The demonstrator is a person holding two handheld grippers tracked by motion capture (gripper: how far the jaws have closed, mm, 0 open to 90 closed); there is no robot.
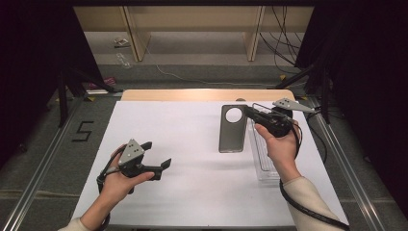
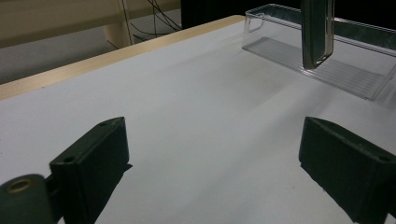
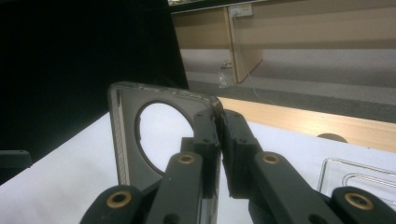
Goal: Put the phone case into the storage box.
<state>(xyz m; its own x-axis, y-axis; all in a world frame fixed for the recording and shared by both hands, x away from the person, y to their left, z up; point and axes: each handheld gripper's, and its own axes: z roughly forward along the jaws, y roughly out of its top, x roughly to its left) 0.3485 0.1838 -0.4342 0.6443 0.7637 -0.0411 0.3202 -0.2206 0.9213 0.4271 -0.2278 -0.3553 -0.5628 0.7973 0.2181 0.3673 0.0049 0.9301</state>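
A smoky translucent phone case (image 1: 233,132) with a round camera hole hangs above the white table, just left of a clear plastic tray (image 1: 262,159). My right gripper (image 1: 248,112) is shut on the case's edge near the hole. In the right gripper view the jaws pinch that edge of the case (image 3: 133,135), with my right gripper (image 3: 219,123) closed tight. In the left gripper view the case (image 2: 317,32) hangs upright in front of the tray (image 2: 336,74), its lower end off the table. At the front left my left gripper (image 1: 158,154) is open with nothing between its jaws (image 2: 212,163).
A white sheet (image 1: 192,178) covers the table, with a wooden strip (image 1: 207,94) along its far edge. Beyond it are floor cables (image 1: 284,43) and wooden furniture legs (image 1: 252,33). Black stands and metal rails flank both sides of the table.
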